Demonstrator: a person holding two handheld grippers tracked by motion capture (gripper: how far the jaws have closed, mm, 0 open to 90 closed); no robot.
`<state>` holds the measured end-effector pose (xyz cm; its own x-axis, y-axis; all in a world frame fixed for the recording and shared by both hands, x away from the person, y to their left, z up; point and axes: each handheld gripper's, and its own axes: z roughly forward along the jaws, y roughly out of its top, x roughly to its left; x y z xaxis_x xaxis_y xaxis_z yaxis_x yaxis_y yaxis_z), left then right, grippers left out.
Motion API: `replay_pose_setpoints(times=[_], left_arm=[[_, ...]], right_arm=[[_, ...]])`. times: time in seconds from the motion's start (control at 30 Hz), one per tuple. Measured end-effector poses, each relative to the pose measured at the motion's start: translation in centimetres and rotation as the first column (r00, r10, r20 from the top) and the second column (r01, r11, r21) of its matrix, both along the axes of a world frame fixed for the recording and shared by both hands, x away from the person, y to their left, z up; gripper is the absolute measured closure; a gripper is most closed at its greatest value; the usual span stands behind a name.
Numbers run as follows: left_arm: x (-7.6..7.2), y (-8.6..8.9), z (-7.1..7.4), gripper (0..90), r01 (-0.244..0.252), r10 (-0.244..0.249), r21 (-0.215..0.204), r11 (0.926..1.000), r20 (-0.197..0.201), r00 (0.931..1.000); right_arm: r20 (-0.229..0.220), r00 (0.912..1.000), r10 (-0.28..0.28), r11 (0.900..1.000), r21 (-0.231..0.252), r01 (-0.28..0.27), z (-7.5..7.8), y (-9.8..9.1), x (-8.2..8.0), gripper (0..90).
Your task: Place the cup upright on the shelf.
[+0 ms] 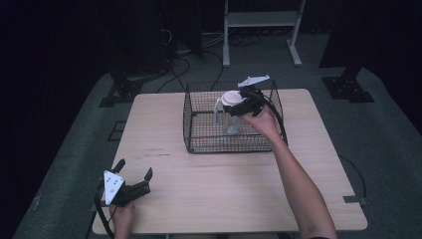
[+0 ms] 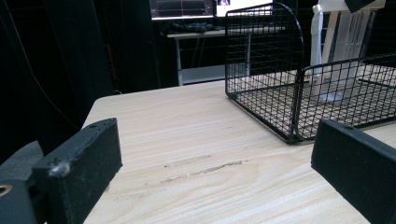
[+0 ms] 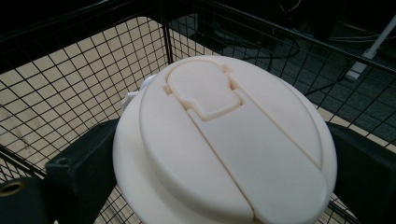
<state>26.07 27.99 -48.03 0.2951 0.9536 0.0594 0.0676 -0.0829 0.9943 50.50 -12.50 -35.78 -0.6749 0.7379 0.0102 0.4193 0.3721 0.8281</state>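
Right gripper view shows our right tongs (image 3: 219, 182) clamped on the white lid (image 3: 224, 140) of the clear pitcher (image 1: 231, 117) inside the wire basket (image 1: 199, 144), likely light, rigid and slippery, while our left tongs (image 1: 134, 172) rest open on the surface (image 1: 224, 184).

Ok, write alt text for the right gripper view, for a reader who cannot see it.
A round white lid with a moulded flip tab, seen from above, sits between the right gripper's two black jaws, which press against its rim on either side. Around and below it run the black bars of a wire basket, with the light wooden table visible through the mesh.
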Motion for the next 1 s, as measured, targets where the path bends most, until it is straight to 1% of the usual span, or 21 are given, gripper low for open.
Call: replay_pose_setpoints(times=[0.23, 0.43, 0.7, 0.83, 0.93, 1.0], left_arm=[[0.01, 0.00, 0.00, 0.9, 0.000, 0.000, 0.000, 1.0000, -0.001, 1.0000], [0.02, 0.01, 0.00, 0.9, 0.000, 0.000, -0.002, 1.0000, -0.001, 1.0000], [0.06, 0.03, 0.00, 0.9, -0.001, 0.001, -0.004, 1.0000, -0.002, 1.0000], [0.10, 0.05, 0.00, 0.9, 0.000, 0.000, -0.005, 1.0000, -0.004, 1.0000], [0.07, 0.04, 0.00, 0.9, 0.000, 0.000, -0.003, 1.0000, -0.002, 1.0000], [0.08, 0.04, 0.00, 0.9, 0.000, 0.000, -0.003, 1.0000, -0.002, 1.0000]], right_arm=[[0.000, 1.0000, 0.003, 1.0000, 0.001, -0.003, -0.01, -0.04, 0.01, 4.1], [0.005, 1.0000, -0.003, 0.9999, -0.011, 0.003, -0.03, 0.15, -0.05, 2.9], [0.004, 1.0000, -0.008, 0.9999, 0.015, 0.008, 0.06, 0.03, 0.01, 0.5], [0.011, 0.9999, -0.010, 0.9997, 0.022, 0.010, 0.14, 0.00, -0.02, 0.4], [0.012, 0.9998, -0.013, 0.9989, 0.045, 0.013, 0.31, -0.07, -0.09, 0.4], [0.021, 0.9996, -0.019, 0.9989, 0.043, 0.018, 0.44, -0.09, -0.16, 0.4]])
